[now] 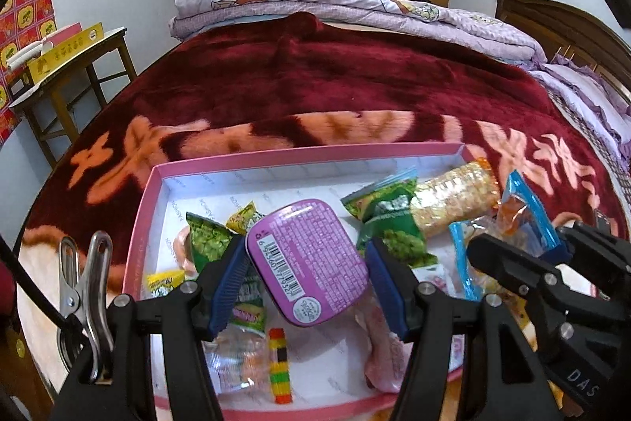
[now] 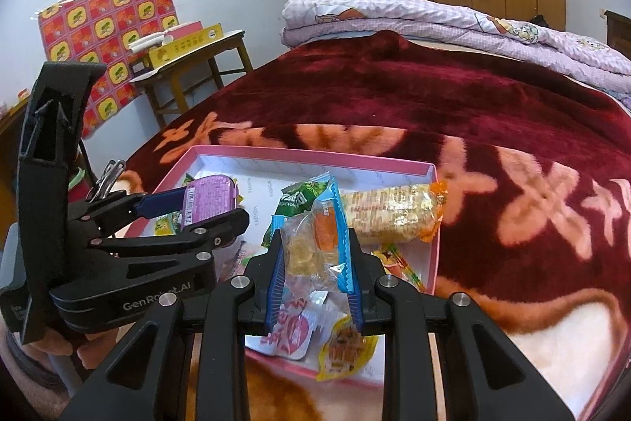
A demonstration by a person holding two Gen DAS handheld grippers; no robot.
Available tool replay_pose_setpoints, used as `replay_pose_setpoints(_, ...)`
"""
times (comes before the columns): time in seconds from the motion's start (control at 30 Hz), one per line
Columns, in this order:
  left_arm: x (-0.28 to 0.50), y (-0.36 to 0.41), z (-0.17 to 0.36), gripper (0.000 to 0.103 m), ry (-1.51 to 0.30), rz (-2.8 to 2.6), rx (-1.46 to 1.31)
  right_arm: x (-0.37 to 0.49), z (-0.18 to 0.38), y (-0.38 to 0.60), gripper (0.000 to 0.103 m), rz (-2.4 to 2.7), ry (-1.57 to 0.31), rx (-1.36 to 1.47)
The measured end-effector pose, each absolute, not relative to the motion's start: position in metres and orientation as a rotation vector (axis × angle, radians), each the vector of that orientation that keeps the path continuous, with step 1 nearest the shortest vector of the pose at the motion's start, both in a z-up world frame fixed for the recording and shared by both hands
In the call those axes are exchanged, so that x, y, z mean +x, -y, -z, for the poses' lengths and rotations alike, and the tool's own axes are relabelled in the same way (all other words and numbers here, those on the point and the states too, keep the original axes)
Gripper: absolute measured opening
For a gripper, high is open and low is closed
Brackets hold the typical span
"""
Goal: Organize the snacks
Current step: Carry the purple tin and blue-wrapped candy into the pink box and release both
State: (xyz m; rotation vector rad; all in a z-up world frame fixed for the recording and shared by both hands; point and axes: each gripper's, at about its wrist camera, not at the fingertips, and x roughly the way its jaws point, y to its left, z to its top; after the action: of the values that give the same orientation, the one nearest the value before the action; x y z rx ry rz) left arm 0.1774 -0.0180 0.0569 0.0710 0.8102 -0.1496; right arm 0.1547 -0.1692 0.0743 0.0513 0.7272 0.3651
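the left gripper [image 1: 307, 265] holds a purple tin [image 1: 309, 261], barcode up, over the pink box [image 1: 136, 235] on the red blanket [image 1: 355, 77]. the right gripper [image 2: 315, 259], jaws narrow, clamps a clear blue-edged packet [image 2: 315, 243]. green pea bags [image 1: 388, 223], a rice-cracker roll [image 1: 453, 202] and a striped candy [image 1: 280, 365] crowd the box beneath.

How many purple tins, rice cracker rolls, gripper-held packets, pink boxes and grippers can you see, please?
Purple tin: 1
Rice cracker roll: 1
Blue-edged snack packet, gripper-held: 1
Pink box: 1
Grippers, left gripper and right gripper: 2
Total: 6
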Motion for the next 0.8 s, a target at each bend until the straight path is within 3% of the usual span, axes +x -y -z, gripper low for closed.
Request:
replay_pose_setpoints(0.5, 0.196, 0.024, -0.044, 0.064, -0.816, 0.154, 0.067, 0.167, -0.061, 0.162, 0.028, -0.342, -0.740, 0.018)
replay_pose_setpoints(0.8, 0.200, 0.023, -0.045, 0.067, -0.822, 0.148, 0.044, 0.172, -0.057, 0.165, 0.035, -0.324, -0.757, 0.037)
